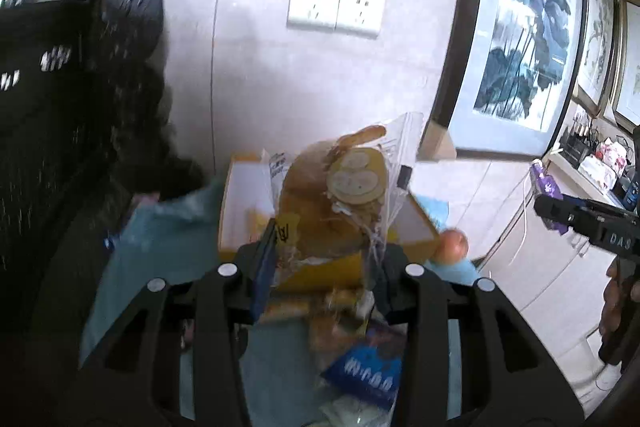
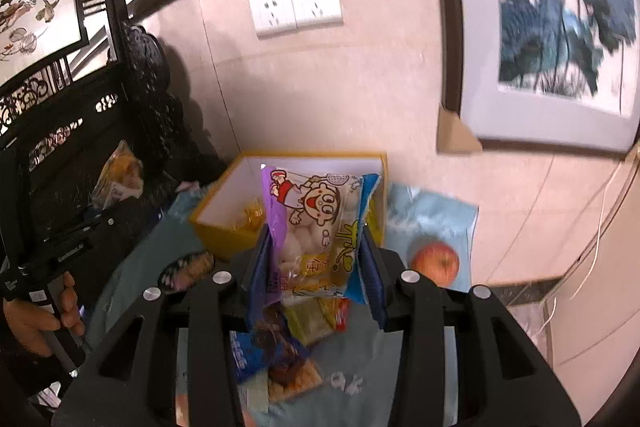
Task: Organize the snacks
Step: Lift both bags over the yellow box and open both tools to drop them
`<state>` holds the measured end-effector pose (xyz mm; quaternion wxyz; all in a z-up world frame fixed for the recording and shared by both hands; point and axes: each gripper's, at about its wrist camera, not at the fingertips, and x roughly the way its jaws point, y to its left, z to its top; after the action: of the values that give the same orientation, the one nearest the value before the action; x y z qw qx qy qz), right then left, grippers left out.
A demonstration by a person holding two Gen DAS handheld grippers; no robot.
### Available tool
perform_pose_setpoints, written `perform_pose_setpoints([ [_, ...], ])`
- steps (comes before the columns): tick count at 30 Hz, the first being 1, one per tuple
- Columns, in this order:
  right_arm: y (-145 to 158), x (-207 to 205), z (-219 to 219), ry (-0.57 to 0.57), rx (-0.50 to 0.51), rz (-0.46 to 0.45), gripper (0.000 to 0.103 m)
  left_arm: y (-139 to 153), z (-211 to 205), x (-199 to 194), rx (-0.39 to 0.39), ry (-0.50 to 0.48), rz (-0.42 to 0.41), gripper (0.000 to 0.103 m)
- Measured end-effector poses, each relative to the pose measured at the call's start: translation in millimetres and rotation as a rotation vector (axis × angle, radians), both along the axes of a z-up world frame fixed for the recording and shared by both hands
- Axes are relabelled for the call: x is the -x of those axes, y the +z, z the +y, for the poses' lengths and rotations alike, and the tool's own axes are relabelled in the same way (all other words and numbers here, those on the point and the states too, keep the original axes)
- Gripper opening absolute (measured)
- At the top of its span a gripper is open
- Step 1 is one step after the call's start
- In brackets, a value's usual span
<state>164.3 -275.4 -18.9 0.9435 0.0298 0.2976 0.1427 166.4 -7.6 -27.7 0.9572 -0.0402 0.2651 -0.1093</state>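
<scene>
My left gripper (image 1: 326,251) is shut on a clear bag of brown bread with banana-slice print (image 1: 336,199), held up in front of the yellow box (image 1: 240,215). My right gripper (image 2: 316,255) is shut on a purple-and-blue candy bag with a cartoon boy (image 2: 316,223), held just over the near edge of the same yellow box (image 2: 224,239). The box has white inner walls and a few yellow-wrapped snacks inside (image 2: 250,217). The left gripper with its bread bag shows at the left of the right wrist view (image 2: 118,179). The right gripper shows at the right edge of the left wrist view (image 1: 560,215).
Loose snack packets lie on the blue cloth below the grippers (image 2: 288,351), (image 1: 364,367). A red apple (image 2: 436,263) sits right of the box. A round dark snack (image 2: 186,271) lies to its left. A dark carved wooden chair (image 2: 80,131) stands left; the wall with sockets (image 2: 296,7) is behind.
</scene>
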Motion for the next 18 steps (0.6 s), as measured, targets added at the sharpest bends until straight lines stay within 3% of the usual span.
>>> perform_pose_setpoints([
  [4, 17, -28, 8, -0.006, -0.008, -0.022, 0.042, 16, -9, -28, -0.014, 0.011, -0.003, 0.041],
  [8, 21, -62, 17, -0.023, 0.008, -0.04, 0.042, 8, -13, -67, -0.019, 0.046, 0.033, 0.041],
  [18, -32, -157, 35, -0.047, 0.047, 0.028, 0.044, -49, -32, -165, -0.052, 0.077, 0.145, 0.044],
])
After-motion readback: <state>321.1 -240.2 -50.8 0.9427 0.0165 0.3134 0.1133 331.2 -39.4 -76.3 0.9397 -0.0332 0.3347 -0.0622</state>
